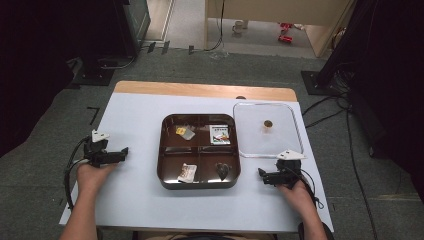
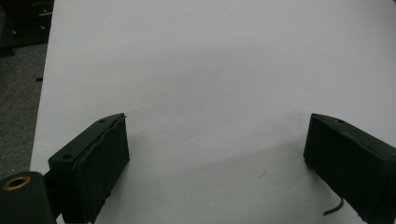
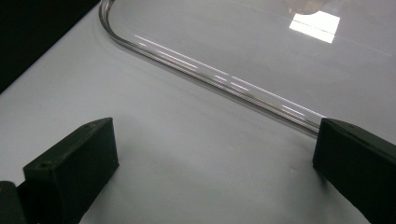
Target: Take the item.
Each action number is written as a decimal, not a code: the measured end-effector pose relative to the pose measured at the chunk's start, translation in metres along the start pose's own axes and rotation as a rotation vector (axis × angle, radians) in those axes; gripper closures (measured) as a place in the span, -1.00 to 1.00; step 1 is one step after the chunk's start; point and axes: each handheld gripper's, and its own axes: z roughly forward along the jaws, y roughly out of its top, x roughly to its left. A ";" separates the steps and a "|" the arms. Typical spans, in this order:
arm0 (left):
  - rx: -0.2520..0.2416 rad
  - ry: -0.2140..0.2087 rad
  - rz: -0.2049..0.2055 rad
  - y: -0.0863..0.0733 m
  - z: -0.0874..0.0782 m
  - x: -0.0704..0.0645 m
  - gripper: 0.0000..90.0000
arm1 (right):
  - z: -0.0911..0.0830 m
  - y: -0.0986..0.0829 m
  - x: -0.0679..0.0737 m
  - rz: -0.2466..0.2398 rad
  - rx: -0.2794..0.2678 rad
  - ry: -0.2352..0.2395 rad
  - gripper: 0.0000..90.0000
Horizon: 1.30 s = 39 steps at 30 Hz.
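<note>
Your left gripper [image 1: 121,152] and right gripper [image 1: 261,174] rest on the white surface [image 1: 135,200] flanking the brown compartment tray [image 1: 200,183], fingers spread apart, holding nothing

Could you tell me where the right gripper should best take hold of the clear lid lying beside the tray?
Probably the small knob at the middle of the clear lid, from above: the lid lies flat on the table, so its rim offers little. The right gripper is open.

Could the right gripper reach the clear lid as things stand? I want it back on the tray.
Probably yes: the right gripper is open, and the clear lid lies unobstructed just ahead.
</note>
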 end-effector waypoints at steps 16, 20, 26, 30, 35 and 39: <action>0.005 0.026 0.079 0.010 -0.008 -0.008 -0.40 | 0.000 0.000 0.000 0.000 0.000 -0.001 -1.00; 0.000 -0.019 0.080 0.016 -0.015 -0.012 -0.31 | 0.000 0.000 0.000 0.000 0.000 0.000 -1.00; -0.022 -0.075 0.069 0.025 -0.025 -0.015 -0.25 | 0.000 0.000 0.000 0.000 0.000 -0.001 -1.00; -0.003 -0.114 0.060 0.028 -0.027 -0.015 -0.26 | 0.000 0.000 0.000 -0.001 0.000 -0.001 -1.00; 0.008 -0.119 0.081 0.033 -0.029 -0.020 -0.25 | 0.000 0.000 0.000 -0.001 0.000 -0.001 -1.00; 0.002 -0.132 0.085 0.036 -0.031 -0.023 -0.19 | 0.000 0.000 0.000 -0.002 -0.001 -0.001 -1.00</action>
